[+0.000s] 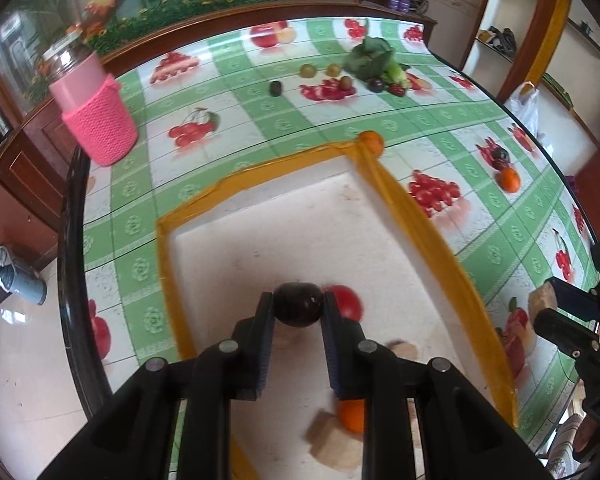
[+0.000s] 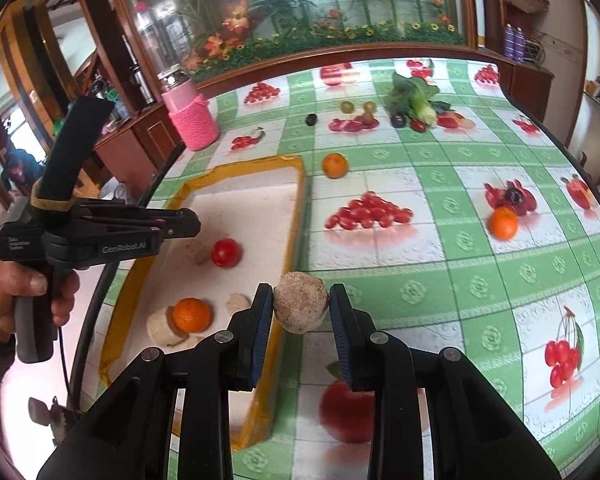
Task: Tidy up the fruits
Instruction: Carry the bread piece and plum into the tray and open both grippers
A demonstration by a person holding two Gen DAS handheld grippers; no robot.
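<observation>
My left gripper [image 1: 297,309] is shut on a dark purple plum [image 1: 298,305], held above the white foam box [image 1: 260,240] with orange-taped rim. Inside the box lie a red tomato [image 1: 346,302], an orange [image 1: 352,416] and several tan round fruits [image 1: 334,440]. My right gripper [image 2: 300,307] is shut on a tan rough fruit [image 2: 300,307], just right of the box's rim [image 2: 300,200]. The right wrist view shows the left gripper's body [image 2: 100,236] in a hand [image 2: 16,292] over the box. Loose oranges [image 2: 335,165] [image 2: 502,222] and small fruits [image 2: 347,107] lie on the tablecloth.
A pink knit-covered jar [image 1: 100,120] stands at the table's far left. A leafy green vegetable [image 1: 370,58] lies at the far side among small dark and green fruits. The round table's edge [image 1: 70,240] drops to a tiled floor on the left. Cabinets stand behind.
</observation>
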